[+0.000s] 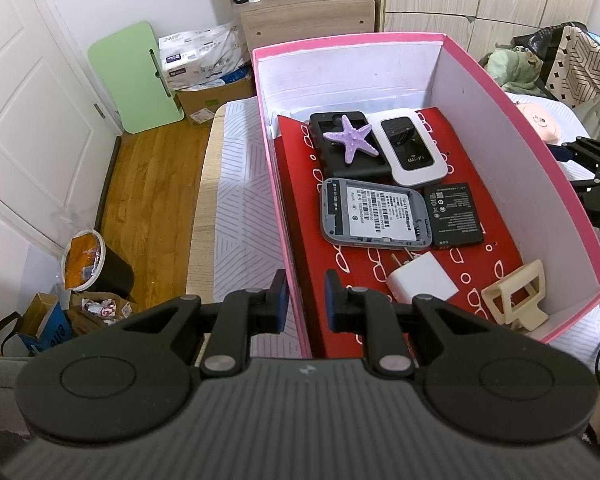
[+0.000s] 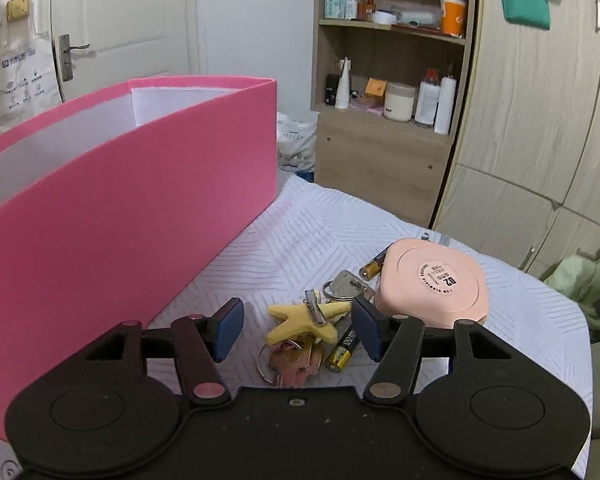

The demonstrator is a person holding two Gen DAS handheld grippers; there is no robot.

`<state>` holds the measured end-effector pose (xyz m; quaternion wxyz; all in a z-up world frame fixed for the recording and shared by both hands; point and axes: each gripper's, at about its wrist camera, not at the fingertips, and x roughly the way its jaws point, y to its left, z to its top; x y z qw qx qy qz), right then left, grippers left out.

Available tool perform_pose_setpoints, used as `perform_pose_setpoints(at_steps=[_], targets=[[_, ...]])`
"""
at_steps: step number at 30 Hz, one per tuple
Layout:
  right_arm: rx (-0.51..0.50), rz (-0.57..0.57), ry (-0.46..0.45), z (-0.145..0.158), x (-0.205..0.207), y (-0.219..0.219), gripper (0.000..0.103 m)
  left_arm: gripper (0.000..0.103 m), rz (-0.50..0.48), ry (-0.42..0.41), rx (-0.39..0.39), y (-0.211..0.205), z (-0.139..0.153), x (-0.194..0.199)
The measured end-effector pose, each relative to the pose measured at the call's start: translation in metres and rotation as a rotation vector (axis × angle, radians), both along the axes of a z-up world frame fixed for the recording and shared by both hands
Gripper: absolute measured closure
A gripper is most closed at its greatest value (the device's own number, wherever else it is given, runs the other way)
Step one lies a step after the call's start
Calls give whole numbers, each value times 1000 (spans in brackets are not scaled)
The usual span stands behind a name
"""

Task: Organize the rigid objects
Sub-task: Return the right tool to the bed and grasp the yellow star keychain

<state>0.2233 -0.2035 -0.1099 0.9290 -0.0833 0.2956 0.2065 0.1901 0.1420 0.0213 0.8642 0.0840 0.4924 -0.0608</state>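
Pink card forms the box (image 1: 480, 62), and its near-left wall is pinched between the almost closed jaws of the left gripper (image 1: 306, 298), so the box is steadied there. Inside it, on a red patterned sheet (image 1: 496, 196), a purple starfish (image 1: 351, 138), a Wi-Fi router (image 1: 410, 148), a battery pack (image 1: 456, 214) and a white charger (image 1: 422, 280) are already laid.

Outside the box, on the white quilted cover (image 2: 300, 236), the remaining pile is seen from the right wrist view. The yellow starfish (image 2: 300, 318) lies directly at twelve o'clock from the right gripper (image 2: 298, 330), between its pads but untouched; the jaws stand apart with nothing held. The starfish's longest arm runs roughly from eight to two o'clock, slanted across the gap between the pads. A metal clip (image 2: 314, 306) rests on it, keys (image 2: 290, 362) lie beneath at six o'clock, an AA battery (image 2: 342, 350) is just beside the right pad, and a pink round case (image 2: 432, 284) sits at two o'clock.

The right hand is judged the nearer one, and a short advance before closing seems called for.
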Motion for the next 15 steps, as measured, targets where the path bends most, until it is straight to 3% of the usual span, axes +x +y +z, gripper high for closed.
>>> perform_pose_setpoints(at_steps=[1,2,7,15], targets=[[-12,-6,-11,0,-1,0,59,87,0,0,-2,0,0,0],[-31,-3,-19,0,-1,-1,65,87,0,0,-2,0,0,0],[47,-6,28,5,-1,-14,64,87,2,0,-8,1,0,0],[147,1,14,22,-16,-25,64,87,5,-3,-18,2,0,0]])
